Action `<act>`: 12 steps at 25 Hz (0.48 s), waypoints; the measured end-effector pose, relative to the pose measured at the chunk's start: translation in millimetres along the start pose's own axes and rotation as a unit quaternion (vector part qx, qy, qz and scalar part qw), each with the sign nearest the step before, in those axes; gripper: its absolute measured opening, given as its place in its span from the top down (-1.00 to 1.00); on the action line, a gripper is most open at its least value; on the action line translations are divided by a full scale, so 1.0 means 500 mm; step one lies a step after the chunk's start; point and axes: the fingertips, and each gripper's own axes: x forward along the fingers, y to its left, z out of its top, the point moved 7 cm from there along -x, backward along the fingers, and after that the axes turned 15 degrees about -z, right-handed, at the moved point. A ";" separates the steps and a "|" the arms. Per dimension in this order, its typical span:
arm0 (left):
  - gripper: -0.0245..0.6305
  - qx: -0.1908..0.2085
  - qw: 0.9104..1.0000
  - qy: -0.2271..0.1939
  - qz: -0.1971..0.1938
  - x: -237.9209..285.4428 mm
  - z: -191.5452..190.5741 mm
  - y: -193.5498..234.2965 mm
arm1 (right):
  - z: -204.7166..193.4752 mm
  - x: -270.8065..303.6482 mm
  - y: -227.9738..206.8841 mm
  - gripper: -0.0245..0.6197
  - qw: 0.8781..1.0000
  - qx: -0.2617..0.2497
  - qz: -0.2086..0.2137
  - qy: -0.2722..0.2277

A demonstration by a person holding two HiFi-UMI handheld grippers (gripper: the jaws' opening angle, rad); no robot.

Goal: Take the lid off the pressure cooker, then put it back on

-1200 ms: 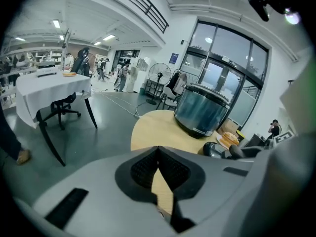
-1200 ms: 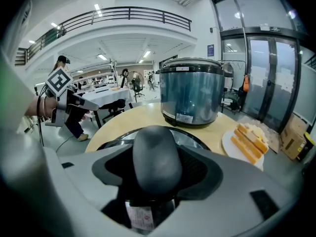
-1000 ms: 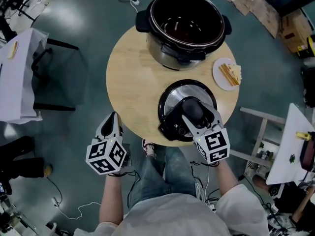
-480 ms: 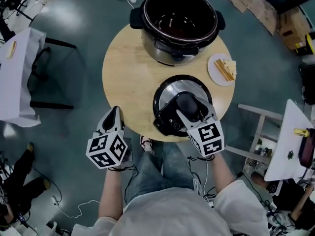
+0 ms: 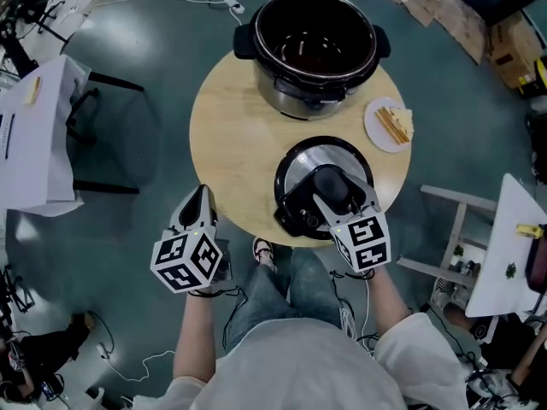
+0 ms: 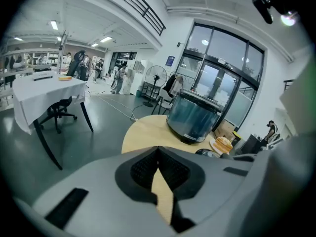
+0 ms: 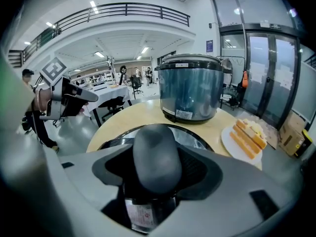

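Unchanged vs 1 s ago: lid (image 5: 301,171) lies flat on round table (image 5: 226,126) by the near edge, R gripper (image 5: 335,193) clamped wide on its knob (image 7: 153,157). L gripper (image 5: 197,199) is off-table, jaws tip-to-tip, empty. Open cooker pot (image 5: 309,92) stands straight ahead of lid; R hand nearer. Head view shows pot's interior, R gripper view only its outer wall.

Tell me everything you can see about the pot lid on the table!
The lid is round, shiny silver metal with a black rim and a black handle on top. It sits flat on the wooden table, near the person's edge, apart from the open cooker. The right gripper has its jaws clamped on the handle.
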 end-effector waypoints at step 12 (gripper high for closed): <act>0.96 0.020 1.000 -0.011 -0.021 -0.019 0.049 -0.016 | 0.037 -0.081 -0.005 0.04 0.999 0.038 -0.037 -0.002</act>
